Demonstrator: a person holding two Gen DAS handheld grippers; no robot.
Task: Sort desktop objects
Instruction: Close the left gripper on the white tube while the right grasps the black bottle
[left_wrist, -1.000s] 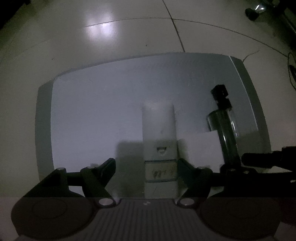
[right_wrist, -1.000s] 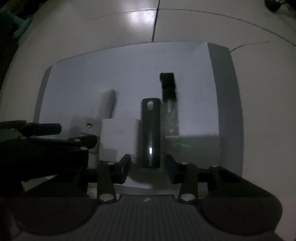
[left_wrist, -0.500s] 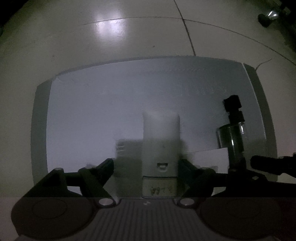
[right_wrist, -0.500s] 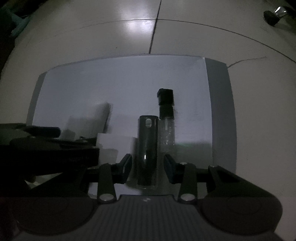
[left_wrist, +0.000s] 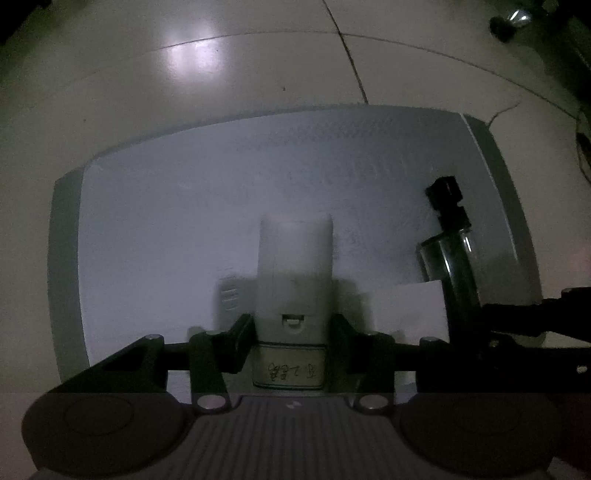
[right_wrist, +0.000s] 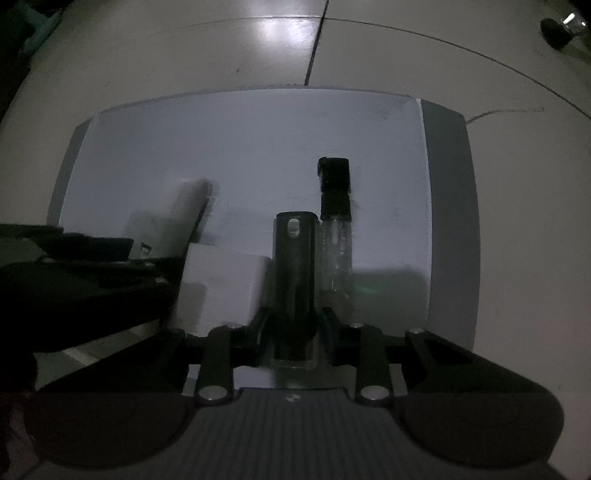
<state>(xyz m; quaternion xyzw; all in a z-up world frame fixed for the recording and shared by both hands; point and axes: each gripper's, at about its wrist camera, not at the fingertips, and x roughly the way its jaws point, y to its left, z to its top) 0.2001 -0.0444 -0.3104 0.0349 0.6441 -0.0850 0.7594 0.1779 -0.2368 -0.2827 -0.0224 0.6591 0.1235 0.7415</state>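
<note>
Both grippers closed in over the last second: the left gripper (left_wrist: 291, 332) now pinches the white remote (left_wrist: 293, 273), the right gripper (right_wrist: 293, 328) the black tube (right_wrist: 294, 280), both over the grey mat (right_wrist: 221, 147), so lifting looks next.

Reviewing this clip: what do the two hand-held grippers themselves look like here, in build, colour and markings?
Both look alike. The left hand-held gripper and right hand-held gripper each have two black fingers on black angular linkage arms with silver round pivot screws. Below sits a grey ribbed centre plate with a small pale mark, flanked by dark rounded housings. No cables, hands or sleeves are visible; the lighting is dim.
</note>
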